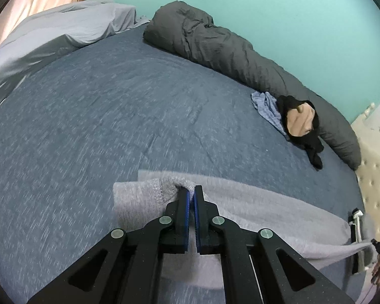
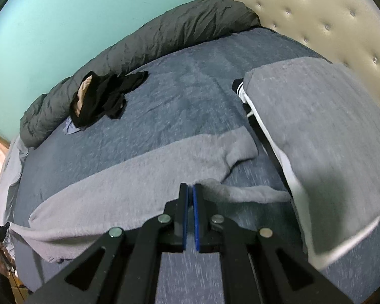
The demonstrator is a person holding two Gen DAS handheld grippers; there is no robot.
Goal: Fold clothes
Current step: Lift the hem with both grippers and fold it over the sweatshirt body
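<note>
Grey sweatpants (image 2: 129, 177) are spread across the near bed (image 1: 93, 116), one edge pinched in the left gripper (image 1: 192, 190), another in the right gripper (image 2: 190, 188); both edges should be carried over level and taut.

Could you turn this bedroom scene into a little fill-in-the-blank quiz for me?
1. Both grippers, the left gripper and the right gripper, are shut on a fuzzy light ____ garment.
2. The garment lies across a ____ bedspread.
3. A rolled dark grey duvet lies against a ____ wall.

Missing: grey; blue; turquoise
</note>
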